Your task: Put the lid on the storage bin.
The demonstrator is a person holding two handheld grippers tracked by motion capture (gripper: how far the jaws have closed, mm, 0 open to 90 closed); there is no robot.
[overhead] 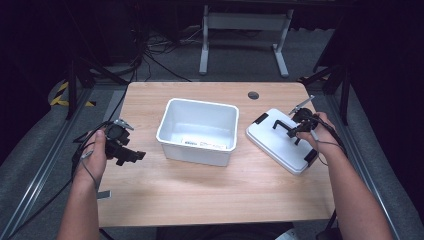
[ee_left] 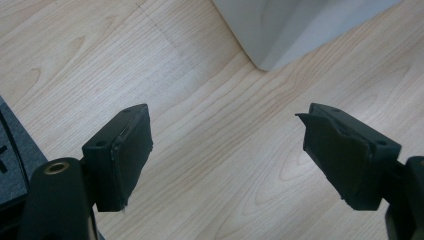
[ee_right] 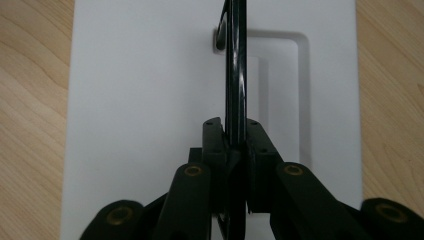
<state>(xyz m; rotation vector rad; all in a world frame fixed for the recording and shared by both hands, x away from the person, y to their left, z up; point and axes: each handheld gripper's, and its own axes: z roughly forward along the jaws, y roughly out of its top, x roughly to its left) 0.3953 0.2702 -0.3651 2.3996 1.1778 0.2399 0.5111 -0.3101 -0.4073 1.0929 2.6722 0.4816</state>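
Note:
An open white bin (overhead: 199,131) stands in the middle of the wooden table (overhead: 210,195). To its right lies the white lid (overhead: 280,142) with black clips and a black handle (overhead: 282,126). My right gripper (overhead: 298,128) is shut on that handle (ee_right: 235,75), which stands upright over the lid (ee_right: 145,100) in the right gripper view. My left gripper (overhead: 131,156) hovers left of the bin, open, with bare wood between its fingers (ee_left: 122,155). A corner of the bin (ee_left: 290,30) shows ahead of it.
A label lies on the bin's floor (overhead: 205,143). A round cable hole (overhead: 253,95) sits near the table's far edge. Beyond the table are a white desk frame (overhead: 245,35) and floor cables (overhead: 150,55).

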